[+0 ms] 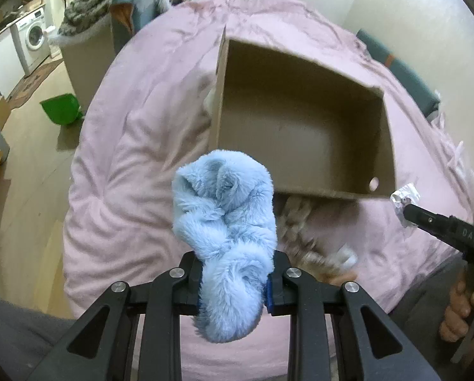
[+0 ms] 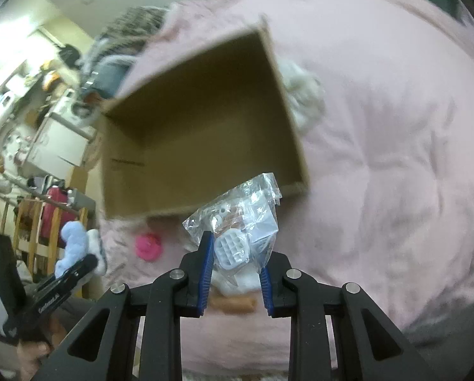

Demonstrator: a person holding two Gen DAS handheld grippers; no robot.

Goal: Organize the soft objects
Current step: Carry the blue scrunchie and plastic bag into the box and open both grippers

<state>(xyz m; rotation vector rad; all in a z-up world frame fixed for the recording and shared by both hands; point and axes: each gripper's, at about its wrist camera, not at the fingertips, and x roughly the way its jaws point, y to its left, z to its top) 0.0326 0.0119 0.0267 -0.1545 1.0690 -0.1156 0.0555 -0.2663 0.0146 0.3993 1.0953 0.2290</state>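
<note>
We find the left gripper clamped on a blue plush, the right gripper on a clear plastic bag — both just short of the cardboard box. Only the right wrist view shows a pink item beside that box.

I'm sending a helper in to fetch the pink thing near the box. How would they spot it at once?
Start at the open cardboard box on the pink quilt. Just beyond its near edge, on the quilt, lies a small round hot-pink object. Its far brighter pink sets it apart from the pale quilt.

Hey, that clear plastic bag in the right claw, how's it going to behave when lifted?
The clear plastic bag looks crinkly and floppy, so it probably sags. Its glossy film may slip between the right claw's pads. The small white pieces inside could shift around.
</note>
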